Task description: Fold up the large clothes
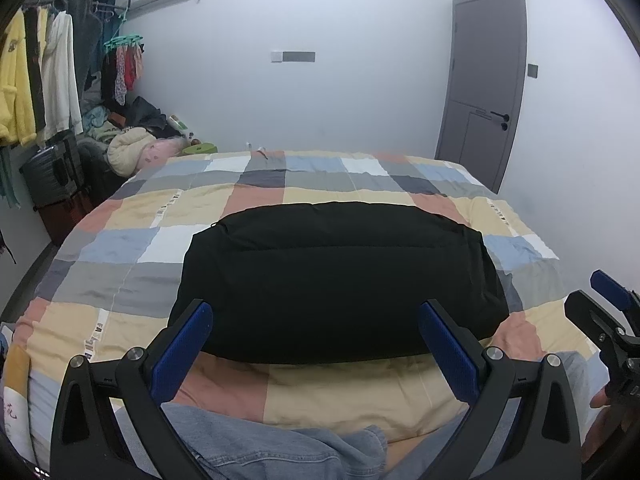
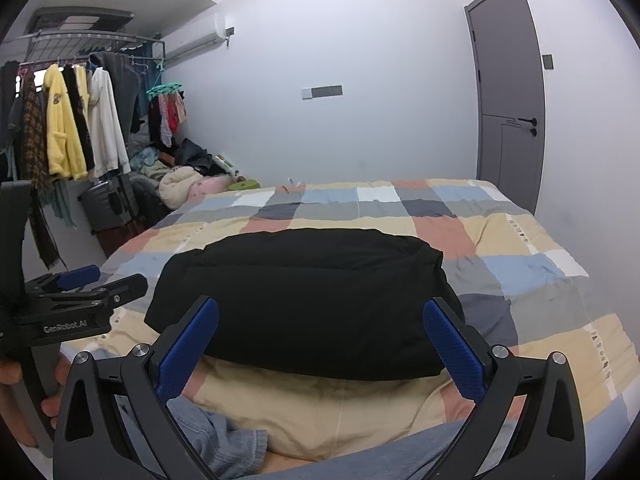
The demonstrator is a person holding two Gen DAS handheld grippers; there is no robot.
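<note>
Black folded garment (image 1: 340, 276) lies in a thick bundle in the middle of the checked quilt (image 1: 132, 216). Left gripper (image 1: 316, 328) hovers at its near edge, jaws spread wide and empty. Right gripper (image 2: 320, 328) does likewise. Denim clothing (image 1: 280, 448) lies nearest, below both.

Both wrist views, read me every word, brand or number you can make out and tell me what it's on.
"GenRobot.AI": on the black body of the left gripper, right wrist view.
Red characters, one reads "花": on the white cloth at the bed's near left corner; the rest unreadable.
Dark lettering on the white strips of the patchwork quilt: too small and blurred.
Nothing else is legible.
</note>
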